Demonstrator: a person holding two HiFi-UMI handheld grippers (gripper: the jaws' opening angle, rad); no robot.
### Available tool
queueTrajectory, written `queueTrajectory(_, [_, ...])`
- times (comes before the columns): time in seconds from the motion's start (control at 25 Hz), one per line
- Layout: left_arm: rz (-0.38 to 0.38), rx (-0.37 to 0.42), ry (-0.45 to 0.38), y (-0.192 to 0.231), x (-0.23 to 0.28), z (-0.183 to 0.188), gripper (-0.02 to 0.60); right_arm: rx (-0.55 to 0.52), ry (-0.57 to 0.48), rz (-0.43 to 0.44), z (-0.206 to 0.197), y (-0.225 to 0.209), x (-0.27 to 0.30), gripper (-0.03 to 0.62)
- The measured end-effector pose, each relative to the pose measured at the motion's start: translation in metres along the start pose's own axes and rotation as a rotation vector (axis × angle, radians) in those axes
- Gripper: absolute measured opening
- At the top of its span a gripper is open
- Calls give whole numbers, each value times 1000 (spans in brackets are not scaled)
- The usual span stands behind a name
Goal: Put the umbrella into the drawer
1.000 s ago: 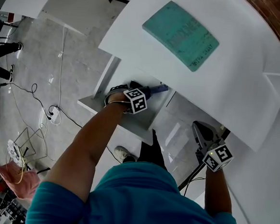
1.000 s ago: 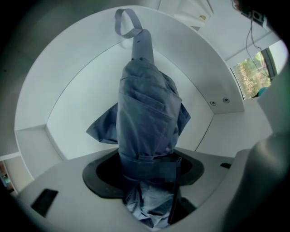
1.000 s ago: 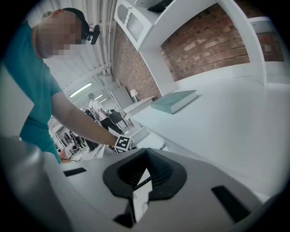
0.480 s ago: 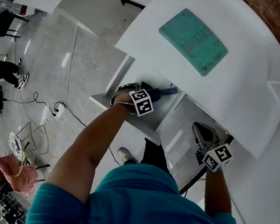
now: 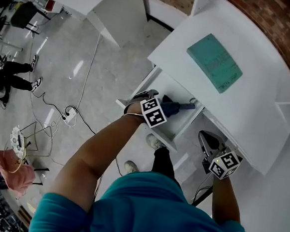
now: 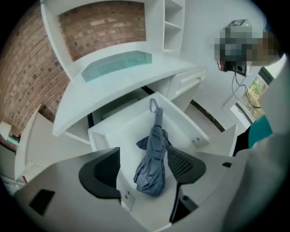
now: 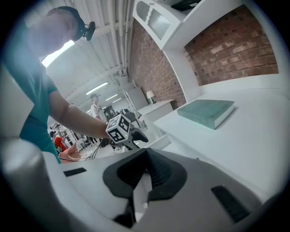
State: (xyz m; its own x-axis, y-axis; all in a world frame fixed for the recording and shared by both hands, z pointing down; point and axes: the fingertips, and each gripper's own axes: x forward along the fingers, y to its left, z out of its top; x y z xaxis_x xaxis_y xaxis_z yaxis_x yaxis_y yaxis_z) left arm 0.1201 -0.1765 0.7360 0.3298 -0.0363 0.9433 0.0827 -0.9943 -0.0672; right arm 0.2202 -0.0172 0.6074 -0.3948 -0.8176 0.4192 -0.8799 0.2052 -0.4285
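Note:
A folded grey-blue umbrella [image 6: 153, 158] lies in the open white drawer [image 6: 190, 124] under the desk, its handle pointing toward the desk. My left gripper [image 6: 142, 168] hangs above it, pointing steeply down, jaws wide open and clear of the umbrella. In the head view the umbrella [image 5: 179, 107] shows in the drawer [image 5: 176, 134] just past the left gripper [image 5: 147, 97]. My right gripper [image 5: 210, 141] is at the desk's front edge to the right of the drawer. In its own view the right gripper [image 7: 145, 170] is shut with nothing between the jaws.
A teal book [image 5: 214, 63] lies on the white desk top [image 5: 255, 111], against a brick wall. The person's legs and shoes [image 5: 155, 141] stand right below the drawer. Cables and a power strip [image 5: 69, 114] lie on the floor at left.
My left gripper has lifted up out of the drawer with open jaws, leaving the umbrella lying inside. The head view has pulled back and upward. The right gripper has shifted a little.

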Motion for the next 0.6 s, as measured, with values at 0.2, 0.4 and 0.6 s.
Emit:
queueTrajectory(0.2, [27,-106,-130,5,-65,-6,324,-50,1,54,21,35,18,22])
queueTrajectory(0.4, [51,-224,-261,1,-134,-35,322,-111,9,117,42,79,40,21])
queueTrajectory(0.6, [83,-364,-409,-9,-199,-83,299,-196,5,193,67,125,64,21])
